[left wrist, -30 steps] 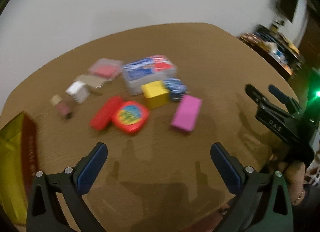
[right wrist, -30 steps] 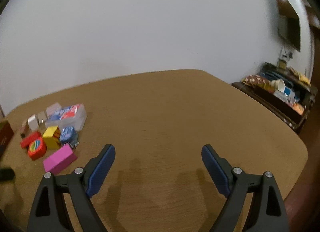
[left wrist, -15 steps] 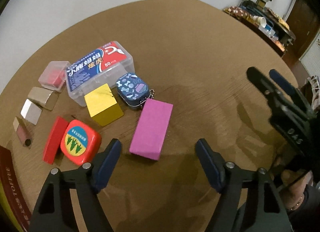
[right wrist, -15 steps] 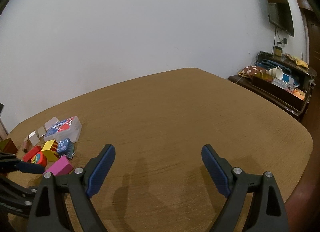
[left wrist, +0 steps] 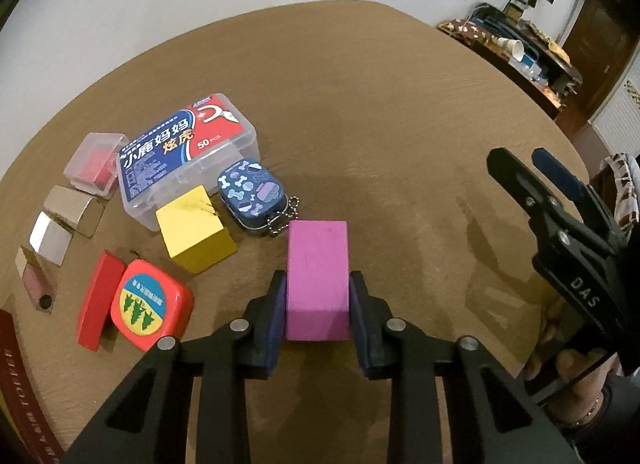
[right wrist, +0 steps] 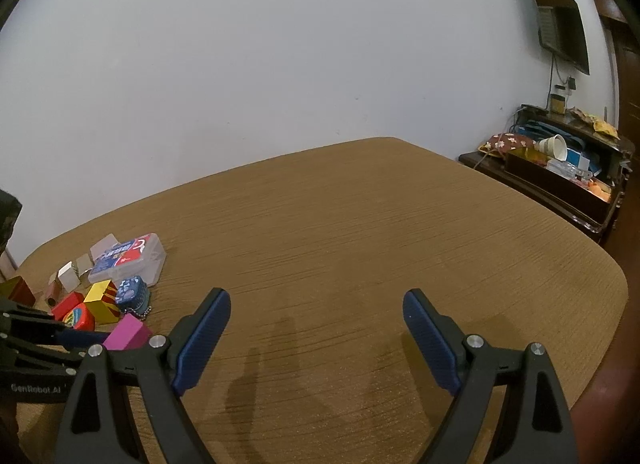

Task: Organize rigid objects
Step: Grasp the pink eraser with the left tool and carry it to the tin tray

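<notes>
Over on the far left of the table point(left wrist: 380, 76), a maroon and gold box edge point(left wrist: 12, 384) pokes into view, then one small brownish tube point(left wrist: 37, 284), two silvery blocks point(left wrist: 60, 220) lying against each other, and one small clear case with red inside point(left wrist: 94, 164). Next along, one flat red block point(left wrist: 96, 300) touching one red-orange rounded box with a tree label point(left wrist: 150, 306), one big clear box with a blue and red label point(left wrist: 188, 152), one yellow cube point(left wrist: 194, 234), and one blue patterned tin with a bead chain point(left wrist: 254, 194). And here's the action: the left gripper point(left wrist: 318, 300) has its jaws pressed against both long sides of the one pink block point(left wrist: 318, 264), which sits on the table just right of the cluster, its far end almost on the tin's chain. The grip sits at the near end only, so a quick lift could well let the far end sag or twist out, and a forward slide might snag that chain and drag the tin. Painted wood looks slick, too. Farther right, the right gripper point(right wrist: 316, 328) hangs over bare table, jaws wide apart and holding nothing, near enough to clip its partner on a sideways swing.
</notes>
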Demonstrator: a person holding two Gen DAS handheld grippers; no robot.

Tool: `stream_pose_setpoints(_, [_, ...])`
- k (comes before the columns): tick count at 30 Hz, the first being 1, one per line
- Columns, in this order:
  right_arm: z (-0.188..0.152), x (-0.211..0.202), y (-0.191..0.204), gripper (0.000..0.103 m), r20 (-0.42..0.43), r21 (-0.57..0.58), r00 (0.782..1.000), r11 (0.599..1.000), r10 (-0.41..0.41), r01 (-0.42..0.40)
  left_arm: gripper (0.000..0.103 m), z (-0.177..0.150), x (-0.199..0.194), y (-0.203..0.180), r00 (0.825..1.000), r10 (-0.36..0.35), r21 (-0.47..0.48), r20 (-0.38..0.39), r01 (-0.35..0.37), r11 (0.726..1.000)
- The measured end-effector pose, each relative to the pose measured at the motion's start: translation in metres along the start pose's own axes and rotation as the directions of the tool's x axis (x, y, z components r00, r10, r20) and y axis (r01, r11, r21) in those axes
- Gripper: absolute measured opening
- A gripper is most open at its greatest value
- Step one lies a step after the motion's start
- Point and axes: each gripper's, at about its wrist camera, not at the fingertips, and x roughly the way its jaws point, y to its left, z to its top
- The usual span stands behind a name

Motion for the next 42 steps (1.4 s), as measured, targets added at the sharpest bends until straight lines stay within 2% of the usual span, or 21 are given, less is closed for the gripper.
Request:
stream_pose_setpoints(6, [0.000,-0.001,-0.002,0.090,0.002,0.000,1.000,1.000,0.003,-0.003,0.026,-0.022,-0.030,0.015,0.999,0.026,-0.078,0.033,-0.024,0.997])
stream_pose_setpoints(12, [-0.002,0.000,-0.001,0.090,0.011,-0.001,1.000,1.000,0.002,-0.002,0.026,-0.044,-0.083,0.033,0.993,0.096,-0.174,0.065,-0.083,0.981])
stream_pose_setpoints(16, [0.000,0.007,0.001,0.090,-0.050,-0.011,0.999,1.000,0.014,-0.014,0.026,-0.056,-0.123,0.061,0.986,0.140,-0.238,0.093,-0.114,0.965])
stream_pose_setpoints(18, [0.003,0.008,0.004,0.090,-0.088,-0.011,0.992,0.996,0.086,-0.087,0.026,-0.063,-0.144,0.076,0.981,0.166,-0.271,0.100,-0.134,0.953])
stream_pose_setpoints(20, [0.010,0.014,0.014,0.090,-0.156,-0.010,0.963,0.974,0.221,-0.226,0.026,-0.074,-0.161,0.097,0.974,0.204,-0.306,0.096,-0.166,0.937])
stream_pose_setpoints(23, [0.017,0.022,0.039,0.090,-0.236,-0.066,0.921,0.940,0.311,-0.334,0.026,-0.088,-0.178,0.120,0.966,0.241,-0.345,0.094,-0.196,0.918])
stream_pose_setpoints(25, [0.018,0.025,0.063,0.090,-0.265,-0.188,0.916,0.915,0.302,-0.356,0.026,-0.099,-0.186,0.132,0.959,0.269,-0.367,0.086,-0.220,0.904])
stream_pose_setpoints(28, [0.021,0.032,0.091,0.090,-0.300,-0.316,0.913,0.874,0.277,-0.370,0.026,-0.115,-0.188,0.148,0.964,0.257,-0.415,0.069,-0.206,0.886])
stream_pose_setpoints(34, [0.036,0.053,0.114,0.087,-0.335,-0.341,0.904,0.861,0.264,-0.378,0.026,-0.135,-0.185,0.171,0.967,0.248,-0.466,0.051,-0.197,0.862])
stream_pose_setpoints(38, [0.037,0.062,0.131,0.065,-0.364,-0.359,0.899,0.855,0.243,-0.376,0.026,-0.141,-0.186,0.180,0.968,0.246,-0.481,0.053,-0.191,0.855])
stream_pose_setpoints(39, [0.036,0.064,0.135,0.062,-0.378,-0.365,0.897,0.853,0.229,-0.372,0.026,-0.142,-0.186,0.183,0.968,0.243,-0.482,0.054,-0.188,0.856])
stream_pose_setpoints(42, [0.029,0.070,0.143,0.062,-0.402,-0.371,0.888,0.847,0.222,-0.380,0.027,-0.144,-0.187,0.189,0.966,0.254,-0.486,0.051,-0.198,0.851])
